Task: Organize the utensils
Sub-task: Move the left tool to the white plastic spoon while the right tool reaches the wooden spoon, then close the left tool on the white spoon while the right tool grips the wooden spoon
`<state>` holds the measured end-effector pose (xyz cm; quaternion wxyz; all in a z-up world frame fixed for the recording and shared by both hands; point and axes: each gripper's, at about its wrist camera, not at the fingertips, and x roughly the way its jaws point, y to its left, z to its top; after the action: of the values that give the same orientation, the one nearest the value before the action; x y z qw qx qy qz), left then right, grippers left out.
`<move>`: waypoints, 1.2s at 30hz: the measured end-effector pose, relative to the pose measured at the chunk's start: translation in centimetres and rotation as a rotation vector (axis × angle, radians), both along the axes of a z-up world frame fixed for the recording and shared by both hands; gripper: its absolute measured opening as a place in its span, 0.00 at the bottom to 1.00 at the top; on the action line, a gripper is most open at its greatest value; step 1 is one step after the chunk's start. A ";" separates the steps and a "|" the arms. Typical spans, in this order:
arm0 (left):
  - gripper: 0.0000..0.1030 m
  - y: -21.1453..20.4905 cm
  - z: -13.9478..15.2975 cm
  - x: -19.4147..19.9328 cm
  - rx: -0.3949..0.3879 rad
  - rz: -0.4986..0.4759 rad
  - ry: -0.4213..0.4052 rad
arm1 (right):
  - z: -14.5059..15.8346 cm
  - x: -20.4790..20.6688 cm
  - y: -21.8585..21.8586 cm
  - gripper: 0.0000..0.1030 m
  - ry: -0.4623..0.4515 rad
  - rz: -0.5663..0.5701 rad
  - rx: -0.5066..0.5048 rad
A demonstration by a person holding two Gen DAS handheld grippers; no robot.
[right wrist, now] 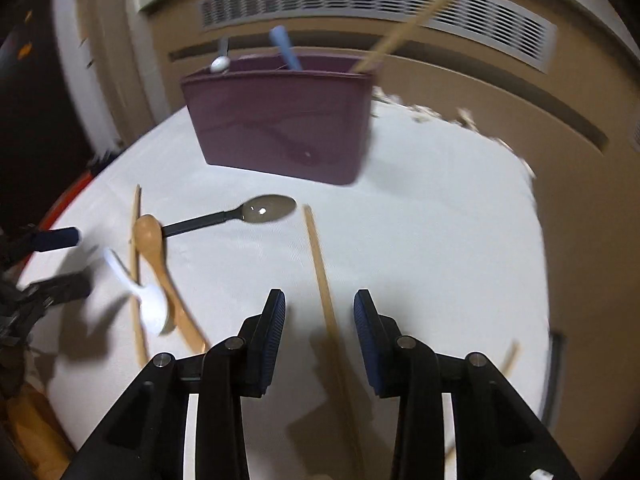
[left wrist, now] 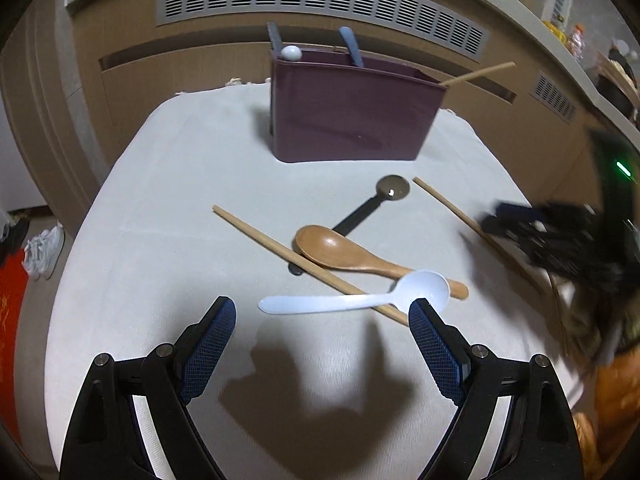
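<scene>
A purple utensil holder [left wrist: 348, 120] [right wrist: 280, 120] stands at the back of the table, with a blue handle, a white-tipped handle and one chopstick sticking out. On the cloth lie a white plastic spoon [left wrist: 340, 302], a wooden spoon [left wrist: 340, 252], a black spoon [left wrist: 394, 188] and a chopstick [left wrist: 280, 248] crossing under them. My left gripper [left wrist: 322, 312] is open, its fingertips at either end of the white spoon without touching it. A second chopstick [right wrist: 320, 272] runs between the fingers of my right gripper [right wrist: 319, 302]; a gap shows on both sides, so it is open.
A white cloth [left wrist: 160, 200] covers the table. A beige cabinet with a vent grille [left wrist: 320, 0] stands right behind the holder. White shoes [left wrist: 44, 252] lie on the floor at the left. An orange garment [left wrist: 616, 400] is at the table's right edge.
</scene>
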<state>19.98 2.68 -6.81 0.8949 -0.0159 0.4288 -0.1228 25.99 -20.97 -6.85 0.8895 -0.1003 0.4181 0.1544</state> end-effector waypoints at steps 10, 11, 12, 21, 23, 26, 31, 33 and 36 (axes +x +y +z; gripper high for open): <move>0.86 0.5 0.0 -1.2 -0.039 -0.105 -0.020 | -1.6 3.5 0.8 0.08 0.092 0.030 -0.037; 0.86 0.1 0.1 -1.4 -0.054 -0.147 -0.029 | -1.5 3.2 0.9 0.07 0.097 0.033 -0.036; 0.86 -0.5 0.3 -1.6 -0.050 -0.204 -0.044 | -1.4 2.6 1.0 0.07 0.107 0.042 -0.026; 0.84 -6.7 0.1 1.4 0.234 -0.528 -0.068 | 1.2 -1.7 0.6 0.07 0.103 0.087 0.118; 0.73 -7.8 -1.0 2.2 0.290 -0.558 -0.025 | 1.5 -2.3 0.5 0.07 0.093 0.086 0.119; 0.68 -8.6 -1.3 3.1 0.290 -0.592 0.024 | 1.5 -2.5 0.0 0.07 0.093 0.082 0.122; 0.68 -9.8 -1.9 3.5 0.343 -0.648 0.046 | 1.2 -2.4 -0.5 0.07 0.096 0.069 0.131; 0.67 -10.2 -1.9 3.9 0.362 -0.649 0.052 | 1.2 -2.5 -0.5 0.07 0.092 0.067 0.135; 0.55 -10.6 -1.7 4.2 0.363 -0.621 0.045 | 1.3 -2.8 -0.6 0.07 0.082 0.069 0.136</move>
<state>24.18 -7.91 -8.55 0.7936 0.2717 0.4474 -0.3103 23.16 -21.54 -5.58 0.8706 -0.0474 0.4391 0.2168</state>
